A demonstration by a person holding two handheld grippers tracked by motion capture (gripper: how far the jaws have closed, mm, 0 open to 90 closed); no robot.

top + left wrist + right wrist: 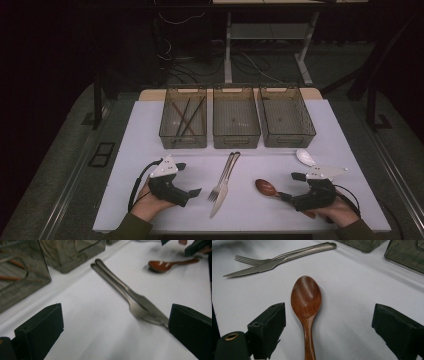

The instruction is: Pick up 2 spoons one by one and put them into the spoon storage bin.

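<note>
White tabletop [150, 135] under dim light, dark floor around. Left tool [187, 180] at lower left of the high view: jaws spread wide, nothing between them, resting low beside the fork [222, 180] and knife [220, 197], which lie touching at frame centre. Right tool [295, 186] at lower right: jaws likewise apart, wooden spoon [306, 298] lying flat between them, pads clear of its handle. White spoon [305, 157] just above the right tool. Three mesh bins [236, 120] in a row across upper centre; chopsticks [186, 117] in the leftmost.
</note>
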